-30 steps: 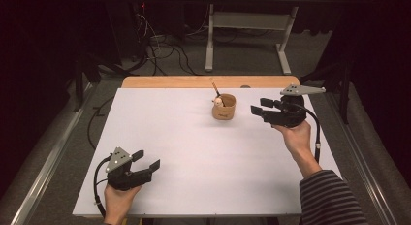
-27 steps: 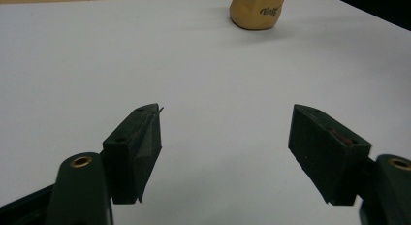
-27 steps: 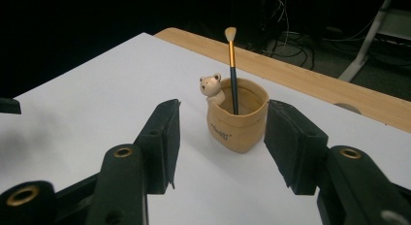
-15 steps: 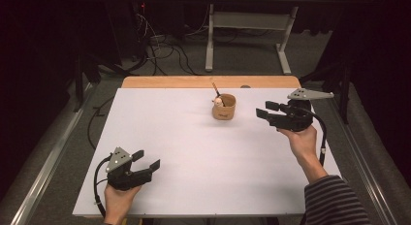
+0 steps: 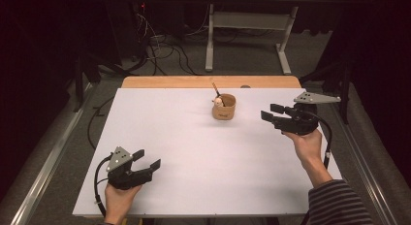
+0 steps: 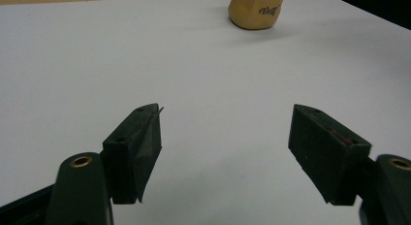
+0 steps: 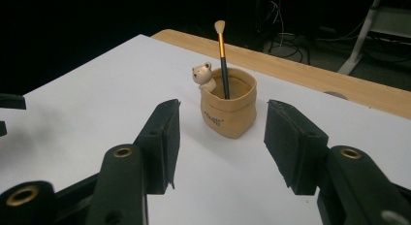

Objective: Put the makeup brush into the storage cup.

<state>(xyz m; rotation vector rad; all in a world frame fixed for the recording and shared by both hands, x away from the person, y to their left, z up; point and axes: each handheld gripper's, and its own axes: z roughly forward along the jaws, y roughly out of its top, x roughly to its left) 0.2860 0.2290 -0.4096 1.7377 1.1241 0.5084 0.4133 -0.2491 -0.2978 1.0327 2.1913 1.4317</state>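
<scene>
Lining up my right gripper, jaws wide and empty, on the tan pot near the table's far edge; I should approach level, clearing the upright brush. Left gripper rests open.

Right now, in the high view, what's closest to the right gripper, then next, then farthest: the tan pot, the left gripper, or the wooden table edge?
1. Tan pot, just to the left of the right gripper.
2. Wooden table edge, along the far side of the table.
3. Left gripper, at the near left corner.
</scene>
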